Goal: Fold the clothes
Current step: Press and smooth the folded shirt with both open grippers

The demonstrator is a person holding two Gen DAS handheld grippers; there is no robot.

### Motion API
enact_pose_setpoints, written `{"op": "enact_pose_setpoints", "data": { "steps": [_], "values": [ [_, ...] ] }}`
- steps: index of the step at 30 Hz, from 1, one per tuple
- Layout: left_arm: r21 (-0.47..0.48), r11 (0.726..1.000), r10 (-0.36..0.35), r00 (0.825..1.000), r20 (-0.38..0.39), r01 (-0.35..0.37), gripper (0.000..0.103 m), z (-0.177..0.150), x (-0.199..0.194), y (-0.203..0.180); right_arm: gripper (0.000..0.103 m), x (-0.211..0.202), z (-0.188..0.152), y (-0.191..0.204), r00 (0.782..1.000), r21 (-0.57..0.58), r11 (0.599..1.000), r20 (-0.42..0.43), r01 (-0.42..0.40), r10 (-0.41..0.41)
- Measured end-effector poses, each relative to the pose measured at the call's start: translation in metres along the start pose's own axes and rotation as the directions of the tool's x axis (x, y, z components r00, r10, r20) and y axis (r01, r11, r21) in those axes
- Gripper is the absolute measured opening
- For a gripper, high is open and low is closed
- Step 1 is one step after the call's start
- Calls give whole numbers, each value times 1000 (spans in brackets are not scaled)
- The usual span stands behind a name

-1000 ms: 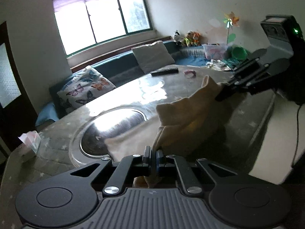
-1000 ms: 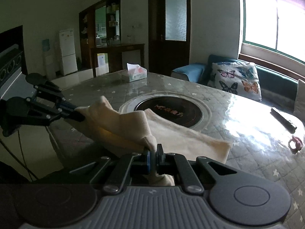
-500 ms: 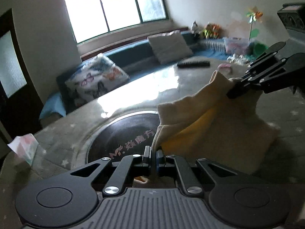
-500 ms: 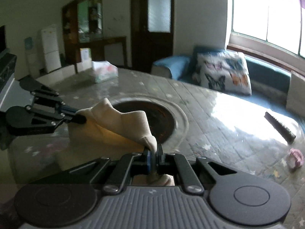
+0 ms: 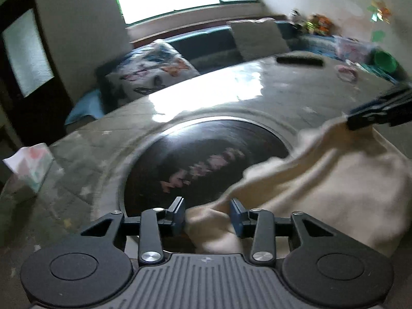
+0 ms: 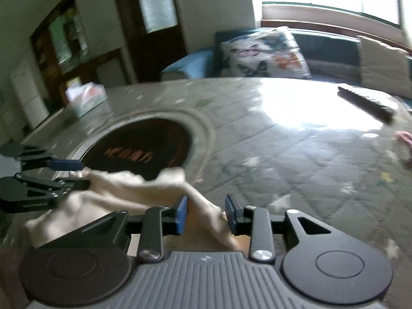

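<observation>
A cream cloth [image 5: 322,180] lies bunched on the grey quilted table [image 5: 257,87], partly over the round dark inset plate [image 5: 200,154]. My left gripper [image 5: 208,215] is low over the table with its jaws opening. One corner of the cloth sits loose between the parted pads. In the right wrist view my right gripper [image 6: 206,213] is also opening, and a ridge of the cloth [image 6: 123,188] runs between its pads without being pinched. Each gripper shows in the other's view: the right gripper [image 5: 358,119] at the far corner, the left gripper [image 6: 77,172] at the left.
A tissue box [image 5: 31,172] stands near the table's left edge. A black remote [image 5: 298,60] and a small pink item [image 5: 347,73] lie at the far right. Behind the table is a bench with a butterfly cushion [image 5: 146,74] and a grey cushion [image 5: 257,38].
Both grippers carried the cloth's corners forward and down over the table. Their jaws, shut on the cloth before, now stand apart, and the cloth has sagged onto the table.
</observation>
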State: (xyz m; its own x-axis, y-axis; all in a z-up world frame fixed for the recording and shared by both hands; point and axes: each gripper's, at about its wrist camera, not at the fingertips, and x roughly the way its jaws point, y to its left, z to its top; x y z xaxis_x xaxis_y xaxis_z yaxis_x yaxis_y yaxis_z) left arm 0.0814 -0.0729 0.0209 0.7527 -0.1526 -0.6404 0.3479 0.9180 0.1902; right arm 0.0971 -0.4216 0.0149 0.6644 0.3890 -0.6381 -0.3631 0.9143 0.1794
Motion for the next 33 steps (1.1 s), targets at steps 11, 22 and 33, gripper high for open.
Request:
{"op": "enact_pose_setpoints", "data": {
  "steps": [11, 22, 33],
  "values": [
    [-16, 990, -141, 989, 47, 141, 31, 18, -15, -24, 32, 0, 2, 24, 998, -23, 998, 28, -51, 52],
    [-75, 982, -174, 984, -30, 171, 25, 20, 36, -32, 31, 48, 2, 50, 1000, -118, 993, -19, -7, 4],
    [-72, 985, -158, 987, -14, 157, 28, 18, 31, -35, 32, 27, -9, 70, 999, -194, 980, -6, -43, 43]
  ]
}}
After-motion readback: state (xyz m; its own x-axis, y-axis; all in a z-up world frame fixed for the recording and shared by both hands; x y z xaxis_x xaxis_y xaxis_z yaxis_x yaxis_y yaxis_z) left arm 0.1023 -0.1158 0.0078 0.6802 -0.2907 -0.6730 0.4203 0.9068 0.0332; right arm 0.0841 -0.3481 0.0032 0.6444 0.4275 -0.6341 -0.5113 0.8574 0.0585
